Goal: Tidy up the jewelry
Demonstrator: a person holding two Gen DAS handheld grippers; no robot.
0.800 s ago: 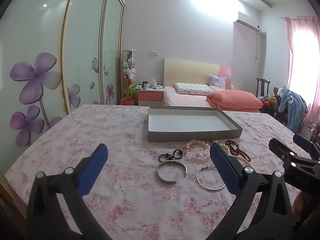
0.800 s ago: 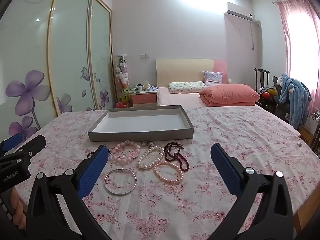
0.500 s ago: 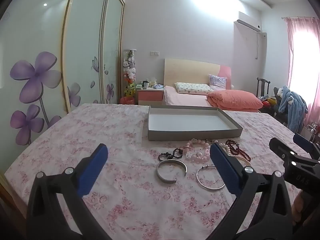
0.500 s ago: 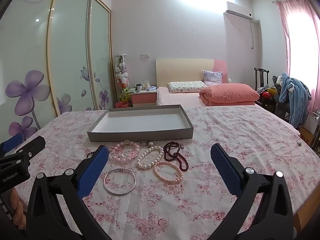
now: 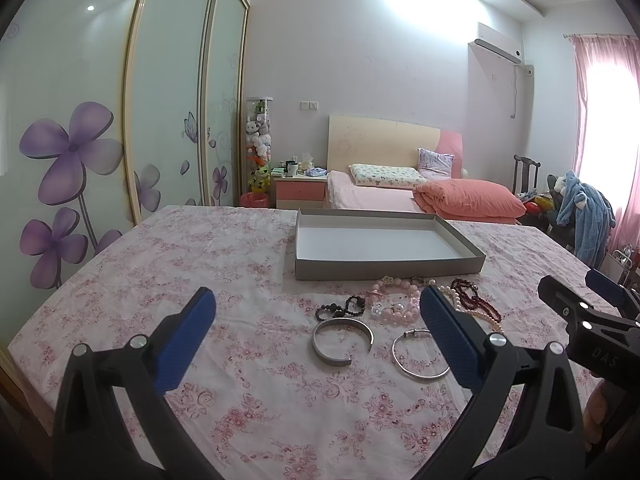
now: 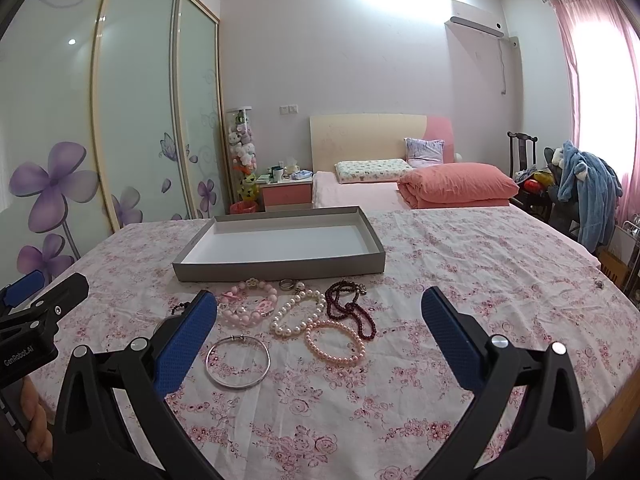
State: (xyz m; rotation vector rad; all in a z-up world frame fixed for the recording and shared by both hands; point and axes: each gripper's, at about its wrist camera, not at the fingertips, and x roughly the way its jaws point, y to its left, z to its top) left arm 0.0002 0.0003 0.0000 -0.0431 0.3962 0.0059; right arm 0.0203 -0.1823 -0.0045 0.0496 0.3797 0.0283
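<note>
Both tools are held low over the near edge of the counter, which is covered by a pink floral cloth (image 6: pixel 460 280). The left tool (image 5: pixel 318 338) is spread wide with nothing between its blue pads; the right tool (image 6: pixel 320 338) is likewise spread wide and grips nothing. Neither is touching any jewelry.

Nearest the front edge, toward the middle of the counter, a thin silver bangle (image 6: pixel 237 362) is laid flat, and just to its left an open silver cuff (image 5: pixel 343 340) is seen. A pink pearl bracelet (image 6: pixel 335 343) is placed just right of the bangle. Behind these, a black bead bracelet (image 5: pixel 341 307) lies on the left, then a chunky pink charm bracelet (image 6: pixel 249 307), a white pearl bracelet (image 6: pixel 298 314) touching the pink pearls, and a dark red bead strand (image 6: pixel 350 307) on the right. A small ring (image 6: pixel 286 285) is set just before the tray.

Farther back, near the middle of the counter, a shallow grey tray (image 6: pixel 280 270) with a white floor is placed, with no jewelry inside. Beyond the far edge, a bed (image 6: pixel 400 184) with a pink quilt is visible.
</note>
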